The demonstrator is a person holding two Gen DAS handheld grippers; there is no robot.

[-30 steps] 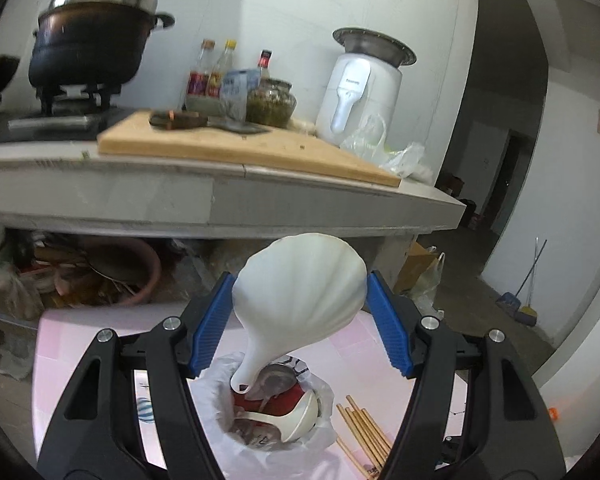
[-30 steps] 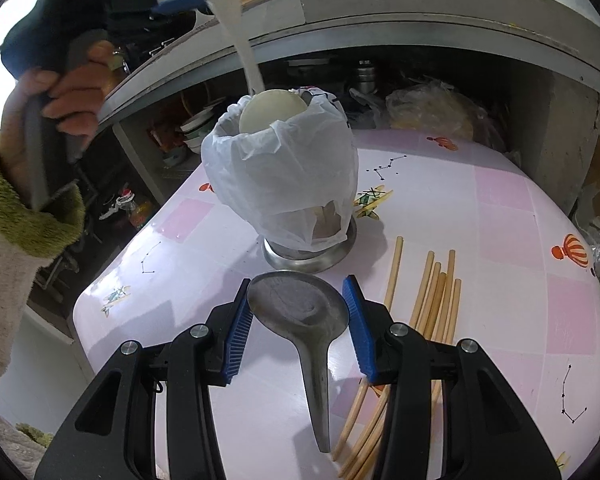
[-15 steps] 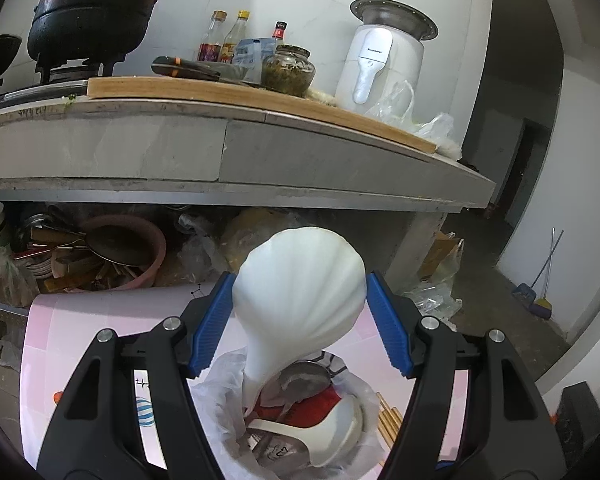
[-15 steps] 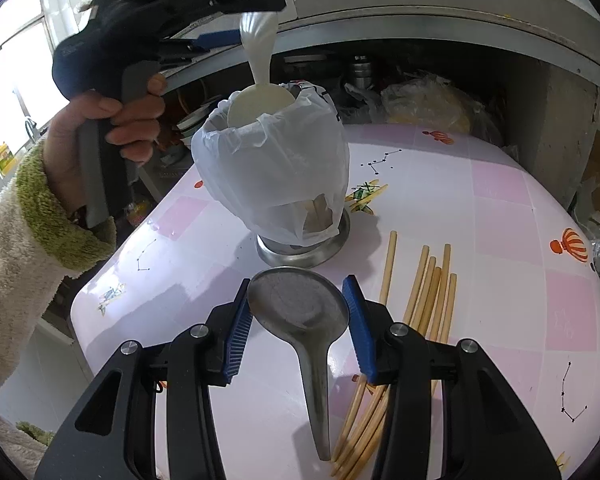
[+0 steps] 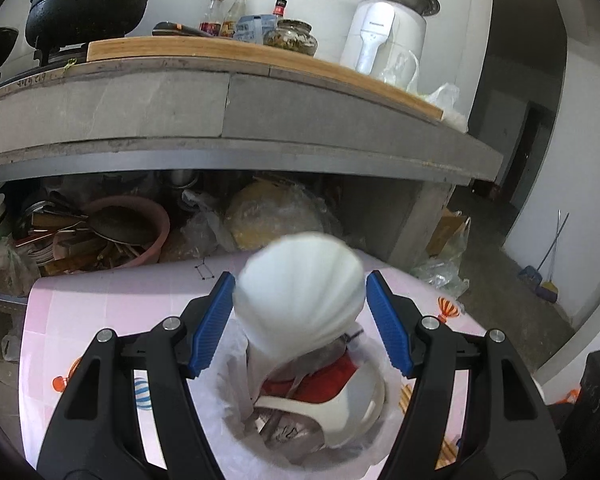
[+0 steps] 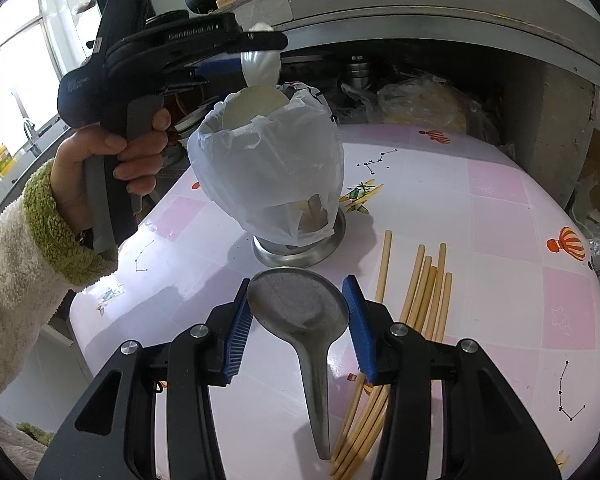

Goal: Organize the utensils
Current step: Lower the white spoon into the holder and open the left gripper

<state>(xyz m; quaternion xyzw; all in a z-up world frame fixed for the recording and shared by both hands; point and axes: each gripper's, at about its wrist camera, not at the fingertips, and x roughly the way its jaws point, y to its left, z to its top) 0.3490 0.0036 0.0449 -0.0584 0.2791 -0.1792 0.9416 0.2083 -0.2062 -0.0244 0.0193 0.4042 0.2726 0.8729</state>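
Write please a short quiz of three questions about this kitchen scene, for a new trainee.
1. True or false: the left tongs grip the white spoon above the bag-lined holder.
2. What do the right tongs grip? A) chopsticks B) metal spoon C) jar
3. Fill in: the chopsticks lie on the ____.

Key:
1. True.
2. B, the metal spoon.
3. Table, to the right of the holder in the right wrist view.
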